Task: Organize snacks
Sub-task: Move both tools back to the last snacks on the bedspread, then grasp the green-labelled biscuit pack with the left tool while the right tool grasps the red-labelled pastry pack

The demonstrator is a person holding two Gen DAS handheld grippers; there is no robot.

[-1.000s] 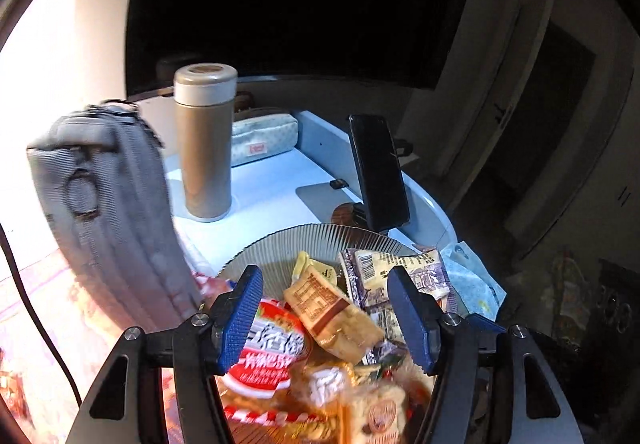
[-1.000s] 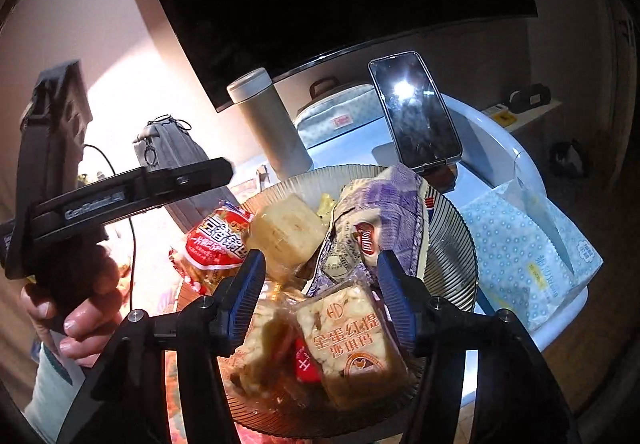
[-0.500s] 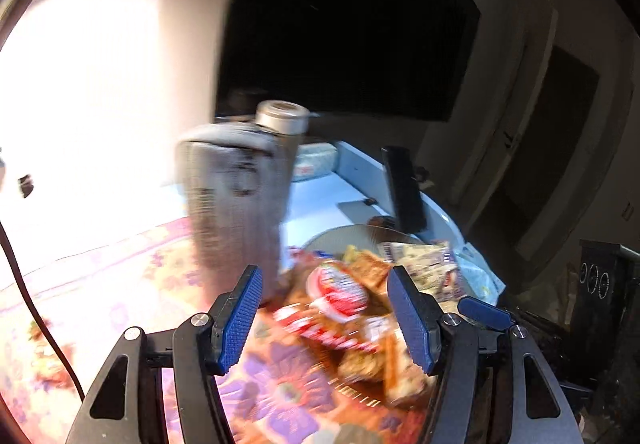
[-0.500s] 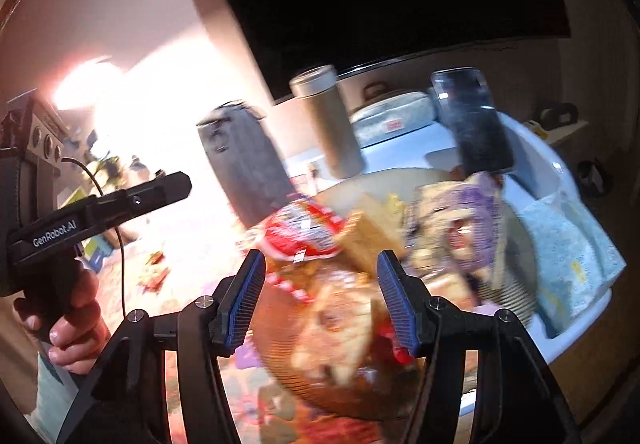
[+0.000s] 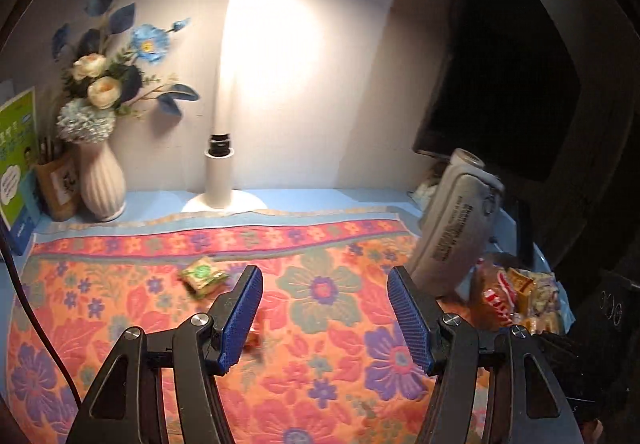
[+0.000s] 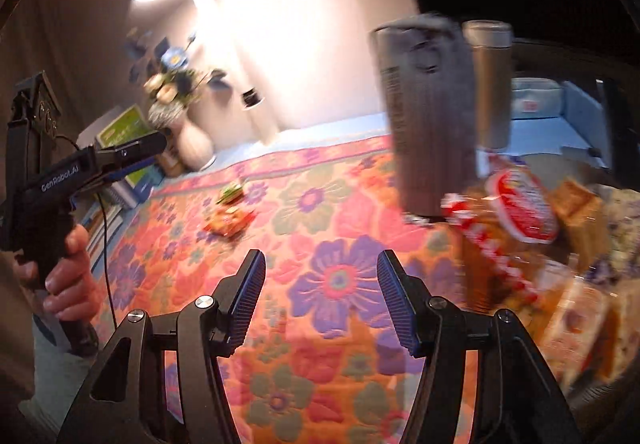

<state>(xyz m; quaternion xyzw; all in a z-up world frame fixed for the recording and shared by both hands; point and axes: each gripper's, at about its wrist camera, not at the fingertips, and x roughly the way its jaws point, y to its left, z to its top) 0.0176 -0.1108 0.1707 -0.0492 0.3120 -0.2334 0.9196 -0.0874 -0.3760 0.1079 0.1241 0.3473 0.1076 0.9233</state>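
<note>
My left gripper (image 5: pixel 325 308) is open and empty above the floral cloth (image 5: pixel 320 284). A green snack packet (image 5: pixel 202 276) lies on the cloth just ahead and left of it; an orange-red packet (image 5: pixel 254 338) is partly hidden behind the left finger. A heap of snacks (image 5: pixel 516 300) sits at the far right. My right gripper (image 6: pixel 321 292) is open and empty over the cloth. In its view the green packet (image 6: pixel 231 193) and orange-red packet (image 6: pixel 232 222) lie ahead to the left, and the blurred snack heap (image 6: pixel 520 220) is at the right. The left gripper (image 6: pixel 132 160) shows at left.
A grey pouch (image 5: pixel 456 228) stands beside the snack heap, with a flask (image 6: pixel 490 84) behind it. A white lamp (image 5: pixel 224 164), a vase of flowers (image 5: pixel 100 180) and books (image 5: pixel 16 164) stand along the back. A dark monitor (image 5: pixel 504 64) hangs at the right.
Both grippers have swung left, away from the snack plate, and now face the open floral cloth with two loose packets. The snack heap has slid to the right edge of both views.
</note>
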